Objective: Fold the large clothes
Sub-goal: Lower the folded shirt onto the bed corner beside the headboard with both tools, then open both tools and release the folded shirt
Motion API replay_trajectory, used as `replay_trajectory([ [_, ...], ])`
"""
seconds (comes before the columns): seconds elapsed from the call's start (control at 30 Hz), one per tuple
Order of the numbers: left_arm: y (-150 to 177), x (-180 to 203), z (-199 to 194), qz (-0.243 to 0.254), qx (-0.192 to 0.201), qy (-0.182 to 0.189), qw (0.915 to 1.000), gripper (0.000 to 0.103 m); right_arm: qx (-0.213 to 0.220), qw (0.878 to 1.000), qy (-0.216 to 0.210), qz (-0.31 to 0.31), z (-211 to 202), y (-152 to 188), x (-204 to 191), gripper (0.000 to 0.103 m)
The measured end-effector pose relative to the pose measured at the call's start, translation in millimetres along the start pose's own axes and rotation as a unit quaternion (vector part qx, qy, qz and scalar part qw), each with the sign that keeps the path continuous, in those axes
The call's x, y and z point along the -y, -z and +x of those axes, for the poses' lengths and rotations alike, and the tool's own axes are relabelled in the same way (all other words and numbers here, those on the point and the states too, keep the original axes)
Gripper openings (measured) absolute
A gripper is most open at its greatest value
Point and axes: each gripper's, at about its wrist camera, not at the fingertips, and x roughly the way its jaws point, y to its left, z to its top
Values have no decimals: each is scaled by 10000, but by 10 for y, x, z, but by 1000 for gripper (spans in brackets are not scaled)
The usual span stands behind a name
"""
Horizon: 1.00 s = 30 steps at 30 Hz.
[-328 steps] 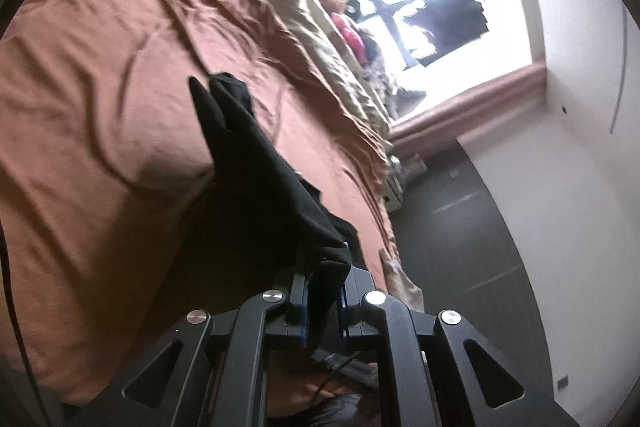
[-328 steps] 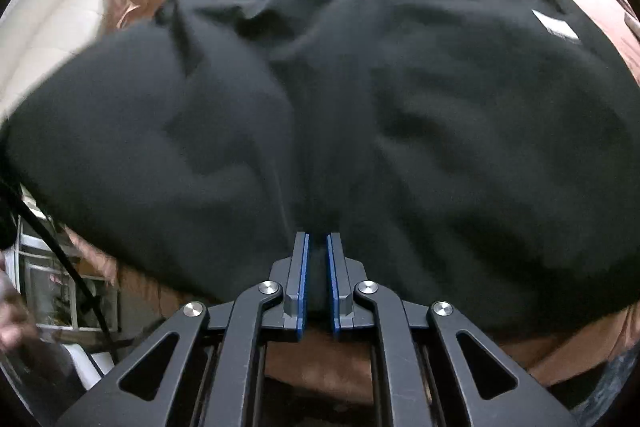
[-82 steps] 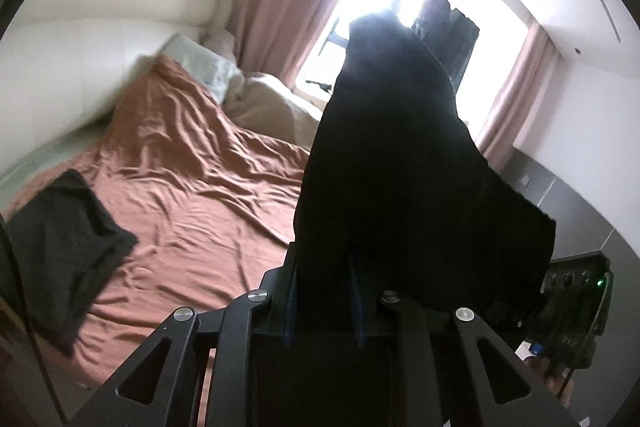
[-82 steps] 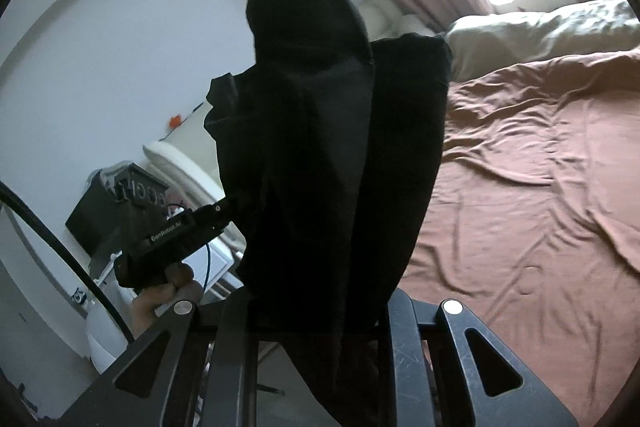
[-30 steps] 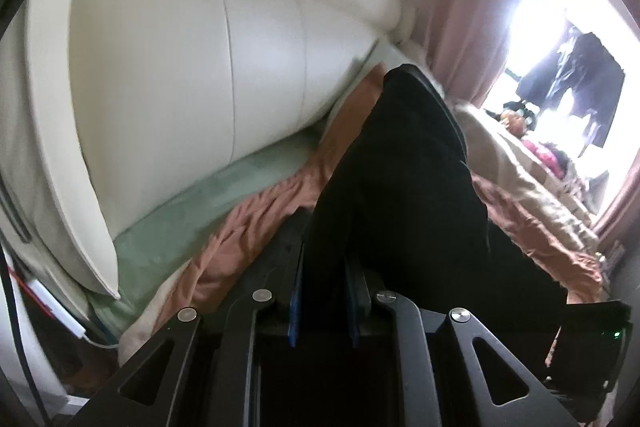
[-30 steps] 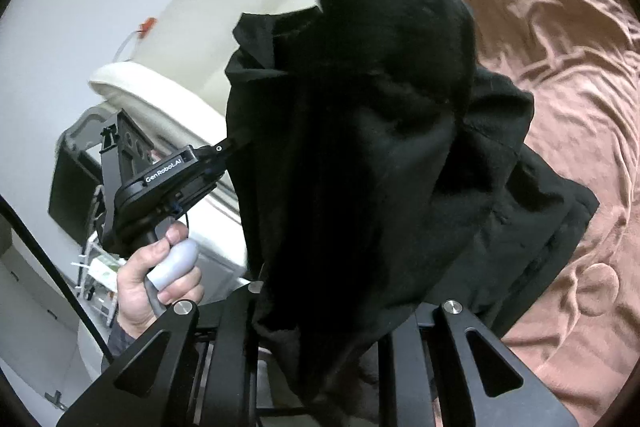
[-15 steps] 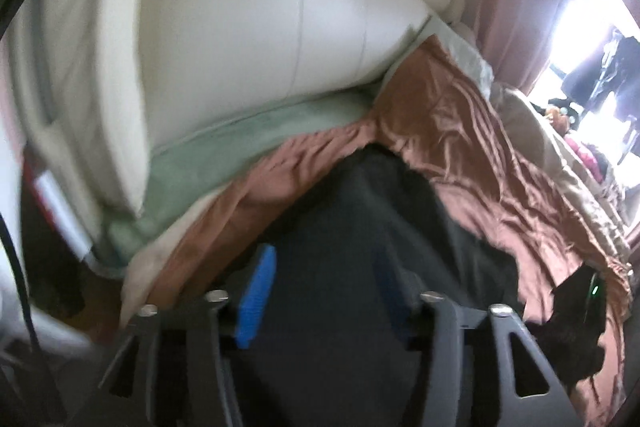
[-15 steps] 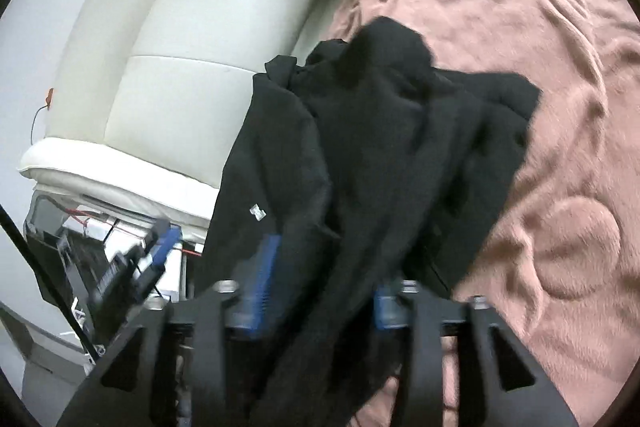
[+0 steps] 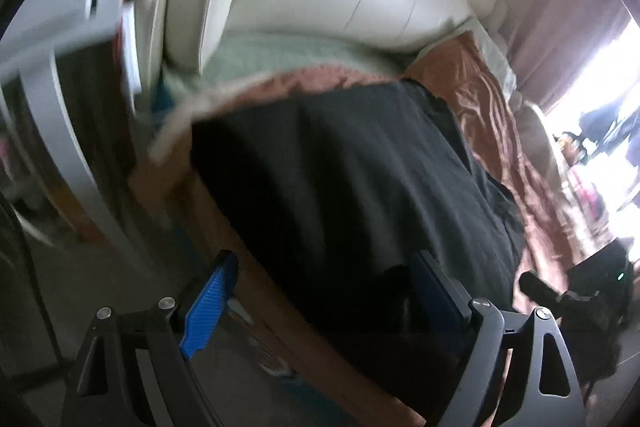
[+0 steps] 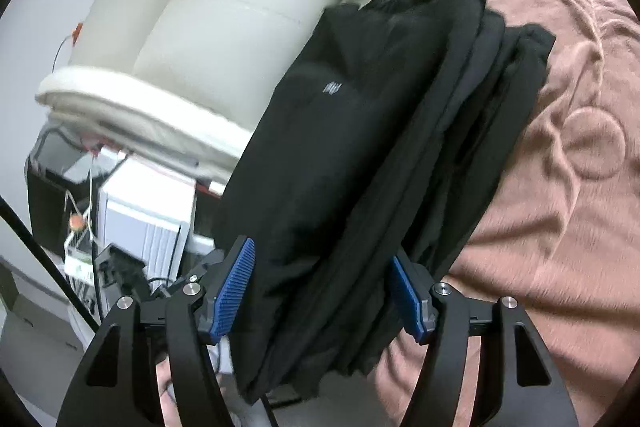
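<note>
1. While both jaws stand apart, the folded black garment [image 10: 360, 147] lies stacked at the bed [image 10: 560, 187] corner.
2. Withdraw the left gripper [image 9: 320, 303] and right gripper [image 10: 324, 291] straight back, snagging nothing.

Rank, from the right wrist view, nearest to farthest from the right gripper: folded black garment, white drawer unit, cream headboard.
1. Folded black garment: lying between the open fingers of the right gripper, on the brown bedsheet.
2. White drawer unit: left, beside the bed.
3. Cream headboard: upper left, beyond the garment's far end.
</note>
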Motion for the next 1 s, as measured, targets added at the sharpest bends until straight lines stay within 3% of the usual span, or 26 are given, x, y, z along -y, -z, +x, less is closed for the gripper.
replay_trajectory([
  [0.13, 63, -33, 96, -233, -180, 277, 9992, 87, -236, 9994, 231, -92, 170, 25, -101, 33],
  [0.2, 53, -39, 147, -362, -245, 458, 9980, 76, -221, 9996, 185, 11, 178, 37, -121, 24],
  [0.3, -9, 19, 164, -349, -208, 410, 9983, 67, -153, 9997, 24, 182, 147, 26, -121, 16],
  [0.4, -114, 154, 177, -182, -191, 280, 9993, 61, -104, 9999, 105, 78, 173, 19, -135, 16],
  [0.57, -226, 230, 288, 52, -253, 208, 9994, 60, -73, 9997, 135, 213, 333, -112, -51, 16],
  [0.67, -168, 168, 262, 44, -298, 203, 9993, 60, -141, 9993, -20, 340, 297, -94, 99, 16],
  [0.73, -100, 143, 211, 27, -297, 129, 9995, 60, -159, 9997, 122, 143, 241, -65, 101, 21],
  [0.83, -1, 174, 111, 39, -278, 91, 9996, 60, -145, 9989, 450, 7, 133, -21, 83, 21],
  [1.0, 198, 332, -157, 272, -238, 41, 9993, 60, -112, 9979, 622, -100, -134, 31, -4, 21],
])
